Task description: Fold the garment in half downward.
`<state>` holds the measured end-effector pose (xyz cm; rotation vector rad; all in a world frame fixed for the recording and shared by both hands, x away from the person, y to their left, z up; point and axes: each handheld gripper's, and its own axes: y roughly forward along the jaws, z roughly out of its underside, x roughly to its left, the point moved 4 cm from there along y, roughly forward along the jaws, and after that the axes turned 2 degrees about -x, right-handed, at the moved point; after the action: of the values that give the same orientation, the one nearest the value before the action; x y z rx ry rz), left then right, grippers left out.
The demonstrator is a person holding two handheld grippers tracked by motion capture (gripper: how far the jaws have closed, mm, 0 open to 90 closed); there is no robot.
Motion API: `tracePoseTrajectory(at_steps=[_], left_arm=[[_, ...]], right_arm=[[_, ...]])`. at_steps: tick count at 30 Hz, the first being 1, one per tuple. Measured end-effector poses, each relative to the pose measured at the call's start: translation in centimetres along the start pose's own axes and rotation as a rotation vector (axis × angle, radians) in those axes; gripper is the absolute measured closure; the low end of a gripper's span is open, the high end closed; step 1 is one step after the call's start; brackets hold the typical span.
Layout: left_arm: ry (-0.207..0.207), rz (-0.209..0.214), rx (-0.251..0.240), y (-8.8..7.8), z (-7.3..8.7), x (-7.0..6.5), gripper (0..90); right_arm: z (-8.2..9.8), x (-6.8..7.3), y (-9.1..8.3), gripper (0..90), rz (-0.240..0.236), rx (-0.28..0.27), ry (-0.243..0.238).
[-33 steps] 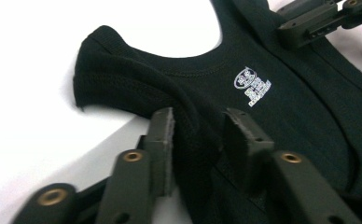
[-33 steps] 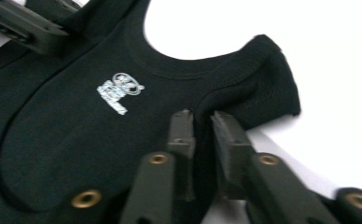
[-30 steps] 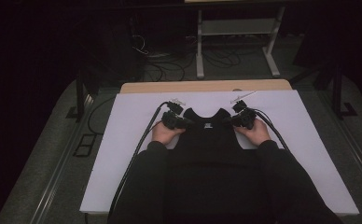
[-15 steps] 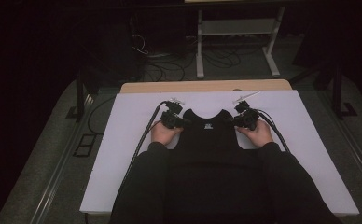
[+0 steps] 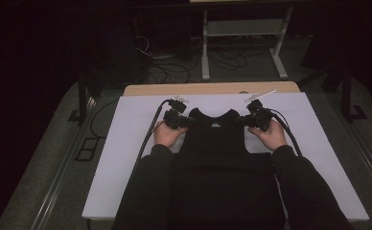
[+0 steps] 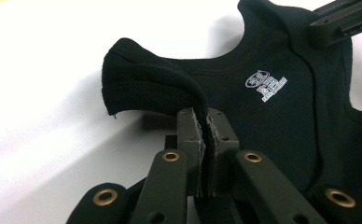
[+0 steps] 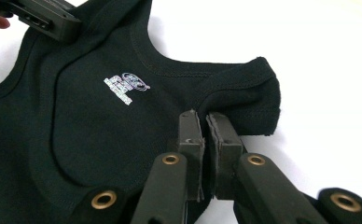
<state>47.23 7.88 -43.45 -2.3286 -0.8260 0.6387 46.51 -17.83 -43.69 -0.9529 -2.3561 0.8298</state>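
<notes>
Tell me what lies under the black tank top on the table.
The black tank top lies on a white table cover, with a wooden tabletop edge beyond. Nothing else is visible around its edges; whatever its fabric covers is hidden.

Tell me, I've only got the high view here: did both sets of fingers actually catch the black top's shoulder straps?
Observer: Yes. In the left gripper view the left gripper is shut on the black top, with a strap's edge pinched between its fingers.
Operator: And the right?
Observer: Same: in the right gripper view the right gripper is shut on the other strap.
Operator: Is the strap flat?
Observer: No, the right strap end curls up off the white table.
Operator: Any marking?
Observer: A small pale logo sits just below the neckline.
</notes>
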Motion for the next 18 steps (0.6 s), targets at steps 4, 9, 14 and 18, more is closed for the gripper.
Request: tracePoseTrajectory(at_steps=[4,9,14,18], left_arm=[[0.030,0.008,-0.007,-0.9,-0.4,-0.4,84.7],[0.042,0.001,-0.017,-2.0,-0.7,-1.1,84.7],[0.054,0.013,-0.039,-3.1,-1.0,-1.8,84.7],[0.066,0.014,-0.041,-4.1,-1.1,-2.1,84.7]], right_arm=[[-0.4,0.4,-0.9,83.6,-0.001,-0.015,-0.008],[-0.8,1.0,-2.0,83.6,-0.005,-0.043,-0.008],[-1.1,1.9,-2.9,83.6,-0.007,-0.052,-0.017],[-1.2,2.5,-3.7,83.6,-0.019,-0.063,-0.020]])
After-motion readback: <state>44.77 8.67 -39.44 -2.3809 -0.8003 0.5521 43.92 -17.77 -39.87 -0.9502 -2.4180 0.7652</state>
